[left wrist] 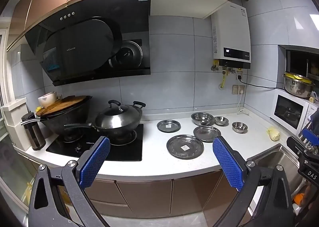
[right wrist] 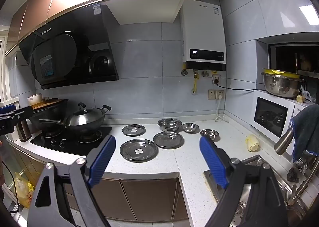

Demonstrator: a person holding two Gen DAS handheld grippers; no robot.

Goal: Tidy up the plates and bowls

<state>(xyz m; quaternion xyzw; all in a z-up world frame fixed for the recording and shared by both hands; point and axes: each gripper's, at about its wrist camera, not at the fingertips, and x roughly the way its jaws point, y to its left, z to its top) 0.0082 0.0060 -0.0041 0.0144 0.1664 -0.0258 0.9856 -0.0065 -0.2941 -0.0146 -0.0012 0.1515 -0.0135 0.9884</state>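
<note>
Three steel plates and three bowls sit apart on the table; left gripper and right gripper fingers spread wide, holding nothing.

Sink: cut by the right gripper's arm at five o'clock in the right wrist view; the basin floor is mostly hidden. Labels on two plates are too small to read. Cloth runs off the frame at three o'clock. Contents of the pot on the microwave cannot be told.
</note>
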